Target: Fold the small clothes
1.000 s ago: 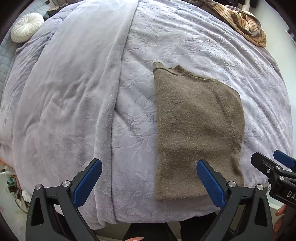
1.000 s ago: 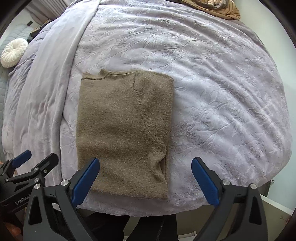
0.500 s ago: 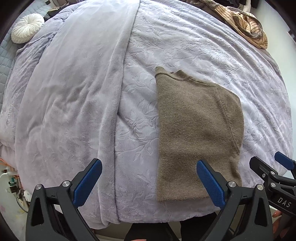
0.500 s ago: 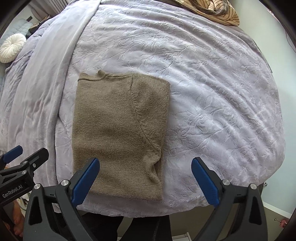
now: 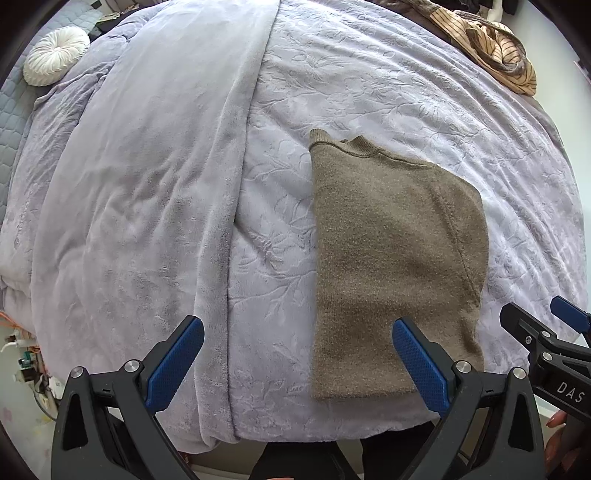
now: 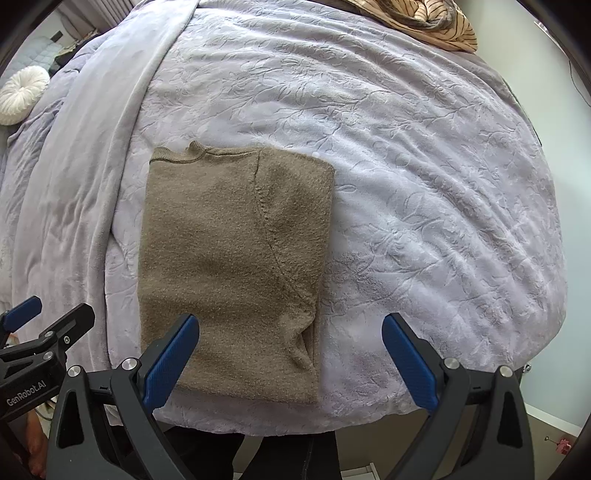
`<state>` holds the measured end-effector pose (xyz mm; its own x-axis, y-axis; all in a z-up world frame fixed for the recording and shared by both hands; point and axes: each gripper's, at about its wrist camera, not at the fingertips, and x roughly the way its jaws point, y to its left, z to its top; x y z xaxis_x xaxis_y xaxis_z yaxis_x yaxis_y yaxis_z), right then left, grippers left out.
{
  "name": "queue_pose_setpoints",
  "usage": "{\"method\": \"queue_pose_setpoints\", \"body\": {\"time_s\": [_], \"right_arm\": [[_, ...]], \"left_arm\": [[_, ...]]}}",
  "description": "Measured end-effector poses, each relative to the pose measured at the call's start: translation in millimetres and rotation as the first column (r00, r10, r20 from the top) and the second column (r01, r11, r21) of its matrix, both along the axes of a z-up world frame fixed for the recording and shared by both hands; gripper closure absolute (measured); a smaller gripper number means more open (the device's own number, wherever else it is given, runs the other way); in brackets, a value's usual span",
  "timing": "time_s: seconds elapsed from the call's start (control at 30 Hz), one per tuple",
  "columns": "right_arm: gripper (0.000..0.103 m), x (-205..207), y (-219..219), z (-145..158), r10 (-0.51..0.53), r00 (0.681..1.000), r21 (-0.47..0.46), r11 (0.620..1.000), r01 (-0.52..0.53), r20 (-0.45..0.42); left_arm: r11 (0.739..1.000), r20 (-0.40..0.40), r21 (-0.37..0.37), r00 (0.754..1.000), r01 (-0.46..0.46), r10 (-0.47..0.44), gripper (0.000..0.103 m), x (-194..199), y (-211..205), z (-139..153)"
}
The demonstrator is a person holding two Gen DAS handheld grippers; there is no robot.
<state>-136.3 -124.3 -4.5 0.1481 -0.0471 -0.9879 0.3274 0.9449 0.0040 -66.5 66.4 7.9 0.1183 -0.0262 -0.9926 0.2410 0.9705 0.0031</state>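
Note:
A small olive-brown knit sweater (image 5: 391, 254) (image 6: 229, 266) lies folded into a narrow rectangle on the lilac bedspread (image 5: 369, 92) (image 6: 424, 184), near the bed's front edge, collar toward the far side. My left gripper (image 5: 295, 360) is open and held above the bed edge; its right finger overlaps the sweater's bottom hem in the view. My right gripper (image 6: 290, 356) is open too, hovering over the sweater's lower right corner, with nothing between its fingers. Each gripper shows at the other view's side edge.
A plush lilac blanket (image 5: 147, 184) covers the bed's left half. A round white cushion (image 5: 55, 55) lies far left. Striped tan clothing (image 5: 491, 48) (image 6: 424, 18) is piled at the far right. The bed's front edge drops to the floor just under both grippers.
Both grippers have drawn back and lifted slightly; the sweater sits a little farther off in both views. The sweater itself has not moved.

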Motion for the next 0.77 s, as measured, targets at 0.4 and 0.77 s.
{"method": "queue_pose_setpoints", "body": {"time_s": [0.4, 0.77], "right_arm": [[0.003, 4.1, -0.4, -0.4, 0.010, 1.000, -0.011, 1.000, -0.010, -0.002], [0.003, 5.2, 1.1, -1.8, 0.009, 1.000, -0.009, 1.000, -0.009, -0.004]], "left_arm": [[1.000, 0.015, 0.008, 1.000, 0.007, -0.007, 0.001, 2.9, 0.4, 0.1], [1.000, 0.025, -0.017, 1.000, 0.010, -0.009, 0.001, 2.5, -2.7, 2.3]]}}
